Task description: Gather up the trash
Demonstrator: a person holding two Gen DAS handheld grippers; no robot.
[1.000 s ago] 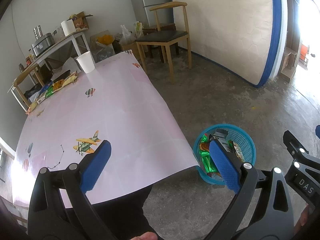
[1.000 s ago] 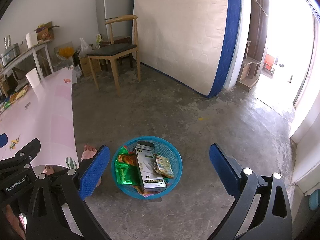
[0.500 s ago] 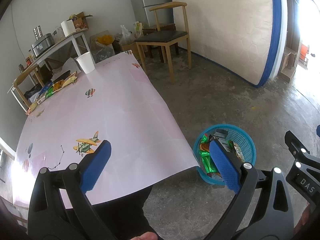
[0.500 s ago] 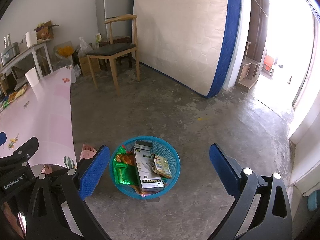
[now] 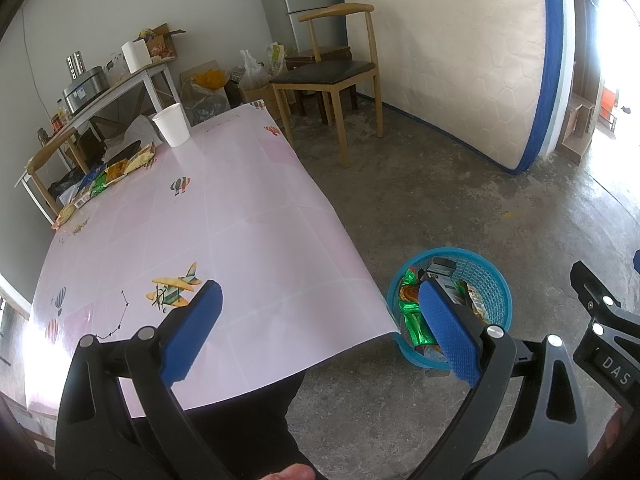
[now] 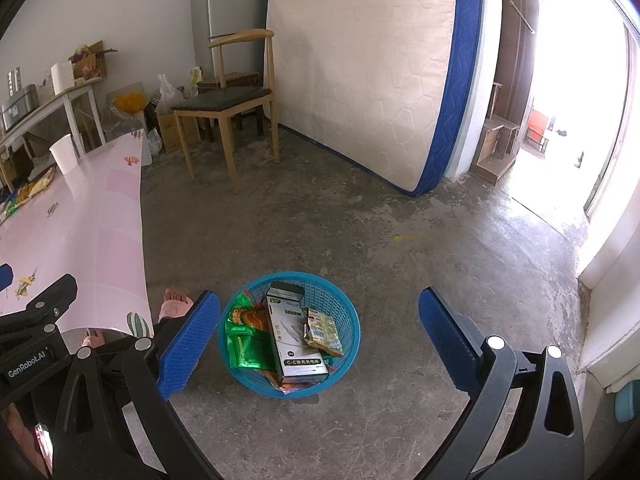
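A blue plastic basket [image 6: 348, 316] stands on the concrete floor and holds a white box [image 6: 294, 332], green foil wrappers [image 6: 244, 344] and a small snack packet [image 6: 322, 328]. It also shows in the left wrist view [image 5: 490, 276], beside the table corner. My right gripper [image 6: 319, 340] is open and empty above the basket. My left gripper [image 5: 320, 332] is open and empty over the near edge of the pink table [image 5: 224, 216]. Several wrappers [image 5: 116, 170] lie at the table's far left, near a white paper cup [image 5: 172, 125].
A wooden chair [image 5: 332, 68] stands beyond the table. A mattress [image 6: 368, 64] leans on the wall. A cluttered side table [image 5: 120, 80] and bags sit at the back left. A bare foot [image 6: 174, 306] shows by the table edge. A bright doorway is at the right.
The right wrist view has drifted slightly, so the basket sits a little left and lower. The left gripper has barely moved. Both grippers stay open.
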